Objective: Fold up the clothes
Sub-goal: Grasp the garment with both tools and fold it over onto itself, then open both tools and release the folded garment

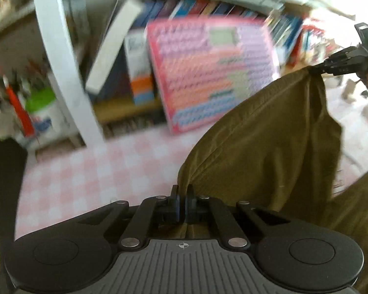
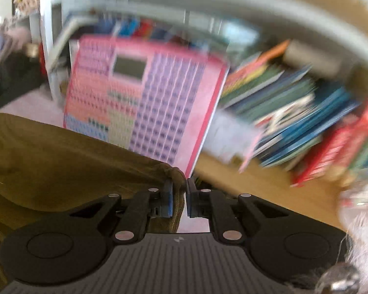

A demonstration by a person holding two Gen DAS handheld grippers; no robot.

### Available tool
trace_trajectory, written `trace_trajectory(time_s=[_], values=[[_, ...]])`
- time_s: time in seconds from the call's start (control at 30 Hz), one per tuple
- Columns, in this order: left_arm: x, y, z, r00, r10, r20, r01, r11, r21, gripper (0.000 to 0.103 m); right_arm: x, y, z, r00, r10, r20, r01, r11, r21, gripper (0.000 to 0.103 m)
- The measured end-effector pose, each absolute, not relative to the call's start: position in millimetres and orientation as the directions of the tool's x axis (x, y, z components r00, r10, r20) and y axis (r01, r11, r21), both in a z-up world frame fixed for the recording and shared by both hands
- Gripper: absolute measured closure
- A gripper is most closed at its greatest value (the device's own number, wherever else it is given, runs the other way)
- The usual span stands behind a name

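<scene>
Across the back, blurred bookshelf (image 1: 208, 12) with pink chart board (image 1: 208, 73) leaning on it. Below it, worktop (image 1: 85, 171) in pink check cloth. Olive-green garment (image 1: 269, 147) held up above the worktop, stretched between both grippers, its slack sagging down at the right of the left view. Left gripper (image 1: 182, 203): jaws clenched on a bunched edge of the fabric. Right gripper (image 2: 179, 196): jaws closed on another corner, only a small wad pinched. Both views smear with motion. Risk, as judged: the thin right-hand bite could slip under a quick swing, dropping that corner and skewing the fold; the hanging slack could crease beneath when laid.
</scene>
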State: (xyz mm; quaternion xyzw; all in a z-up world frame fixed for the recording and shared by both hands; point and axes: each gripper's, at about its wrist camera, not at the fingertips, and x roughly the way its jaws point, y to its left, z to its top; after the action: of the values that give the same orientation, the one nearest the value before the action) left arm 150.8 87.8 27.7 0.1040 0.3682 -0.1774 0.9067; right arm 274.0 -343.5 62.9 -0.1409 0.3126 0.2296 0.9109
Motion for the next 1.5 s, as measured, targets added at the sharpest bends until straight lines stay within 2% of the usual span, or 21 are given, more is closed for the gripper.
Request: trace_trajectory(time_s=[0.17, 0.27, 0.4, 0.43, 0.5, 0.57, 0.63, 0.67, 0.7, 0.77, 0.83, 0.97, 1.13, 1.33, 1.43, 1.5], values=[[91, 82, 38, 0.687, -0.308, -0.658, 0.442, 0.896, 0.042, 0.1, 178, -363, 113, 0.82, 0.245, -0.517, -0.388, 0.902, -0.189, 0.094], [56, 78, 44, 0.697, -0.345, -0.629, 0.468, 0.883, 0.033, 0.1, 107, -372, 120, 0.842, 0.189, -0.506, -0.328, 0.923, -0.201, 0.094], [8, 73, 53, 0.707, -0.394, -0.588, 0.502, 0.865, 0.024, 0.098, 11, -378, 88, 0.806, 0.11, -0.581, -0.227, 0.965, -0.132, 0.094], [-3, 73, 48, 0.7, -0.398, -0.593, 0.503, 0.864, 0.014, 0.093, -10, -378, 74, 0.788, 0.085, -0.609, -0.2, 0.972, -0.123, 0.094], [-24, 72, 29, 0.676, -0.391, -0.625, 0.493, 0.87, -0.012, 0.09, -43, -377, 46, 0.736, 0.035, -0.676, -0.141, 0.985, -0.103, 0.093], [-41, 71, 12, 0.652, -0.37, -0.662, 0.471, 0.882, -0.029, 0.087, -69, -375, 21, 0.677, -0.011, -0.736, -0.081, 0.993, -0.09, 0.083], [-56, 75, 0, 0.634, -0.359, -0.685, 0.44, 0.896, -0.062, 0.084, -92, -371, 10, 0.648, -0.049, -0.76, -0.016, 0.997, -0.078, 0.067], [-62, 79, -2, 0.633, -0.356, -0.688, 0.414, 0.906, -0.087, 0.077, -103, -370, 5, 0.633, -0.064, -0.771, 0.016, 0.997, -0.07, 0.065], [-69, 84, -4, 0.634, -0.35, -0.69, 0.382, 0.917, -0.115, 0.073, -111, -369, 5, 0.631, -0.056, -0.774, 0.044, 0.998, -0.036, 0.061], [-80, 98, -6, 0.641, -0.355, -0.68, 0.312, 0.931, -0.191, 0.055, -127, -369, 6, 0.631, -0.033, -0.775, 0.098, 0.994, 0.038, 0.055], [-88, 114, -6, 0.646, -0.368, -0.669, 0.235, 0.93, -0.284, 0.048, -139, -368, 8, 0.632, -0.007, -0.775, 0.15, 0.982, 0.114, 0.047], [-91, 141, -17, 0.635, -0.409, -0.655, 0.062, 0.873, -0.485, 0.046, -151, -359, 4, 0.608, 0.048, -0.792, 0.267, 0.928, 0.261, 0.045], [-91, 173, -40, 0.653, -0.453, -0.606, -0.195, 0.673, -0.713, 0.046, -155, -352, -6, 0.609, 0.177, -0.773, 0.398, 0.775, 0.491, 0.045], [-76, 176, -47, 0.705, -0.493, -0.509, -0.281, 0.466, -0.839, 0.046, -144, -369, -23, 0.7, 0.267, -0.662, 0.518, 0.449, 0.728, 0.043], [-64, 172, -51, 0.713, -0.497, -0.494, -0.324, 0.392, -0.861, 0.046, -134, -380, -31, 0.721, 0.253, -0.645, 0.555, 0.345, 0.757, 0.043], [-58, 169, -56, 0.705, -0.493, -0.51, -0.366, 0.362, -0.857, 0.046, -127, -387, -38, 0.705, 0.247, -0.664, 0.593, 0.309, 0.744, 0.044]])
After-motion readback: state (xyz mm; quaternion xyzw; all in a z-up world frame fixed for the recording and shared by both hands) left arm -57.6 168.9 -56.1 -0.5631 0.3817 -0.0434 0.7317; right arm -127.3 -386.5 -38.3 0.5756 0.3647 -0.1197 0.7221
